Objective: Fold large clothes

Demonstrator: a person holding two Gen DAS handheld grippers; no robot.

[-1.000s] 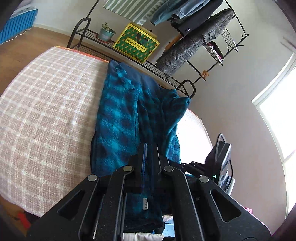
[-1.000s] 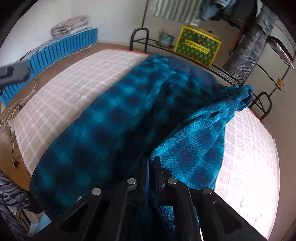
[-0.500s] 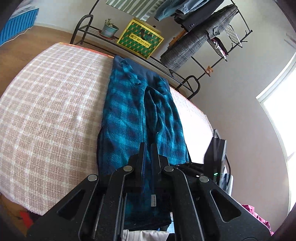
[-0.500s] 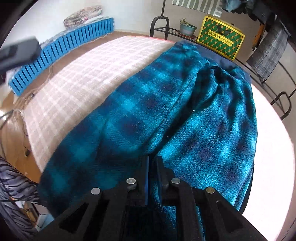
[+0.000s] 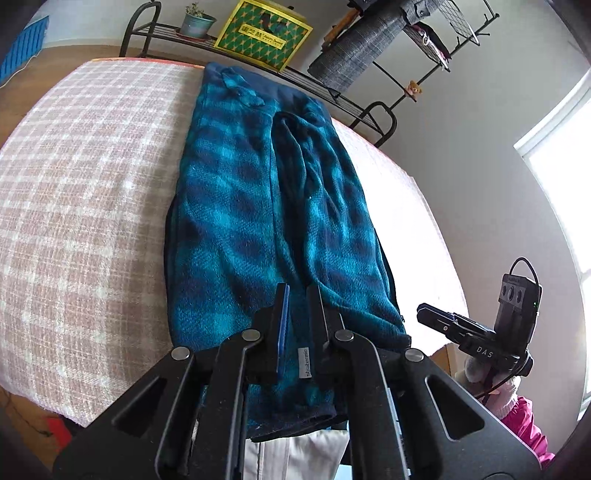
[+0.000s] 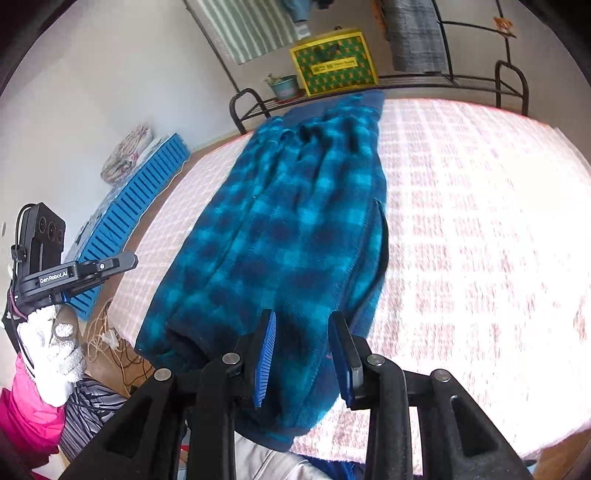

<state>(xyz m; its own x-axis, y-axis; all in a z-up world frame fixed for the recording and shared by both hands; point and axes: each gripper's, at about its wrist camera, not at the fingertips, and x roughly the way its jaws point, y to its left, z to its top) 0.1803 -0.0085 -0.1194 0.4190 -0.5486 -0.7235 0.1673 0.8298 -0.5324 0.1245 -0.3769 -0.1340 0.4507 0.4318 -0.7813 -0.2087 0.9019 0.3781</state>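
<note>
- The blue plaid fleece garment [image 5: 266,229] is laid lengthwise on the checked bed cover [image 5: 81,206]. Both sides are folded in toward the middle, so a long narrow strip has been formed, ready for a crosswise fold.
- Its near hem hangs over the bed's front edge, close to both grippers, which suits a lift from that end.
- The left gripper [image 5: 297,317] is seen with only a narrow gap between its jaws. The hem and a small white label [image 5: 303,363] lie in that gap. Whether the cloth is pinched or merely lies there cannot be told with certainty, as the contact is hidden by the fingers.
- The right gripper [image 6: 303,354] has just been opening. Its blue-padded fingers [image 6: 266,354] stand apart, with fleece under and between them but not pressed, so the side fold appears to have been let go.
- The garment's far end lies by a black metal rack [image 5: 332,92] bearing a green and yellow box [image 5: 264,35].
- The next step is judged to be the hem being carried toward the far end.
</note>
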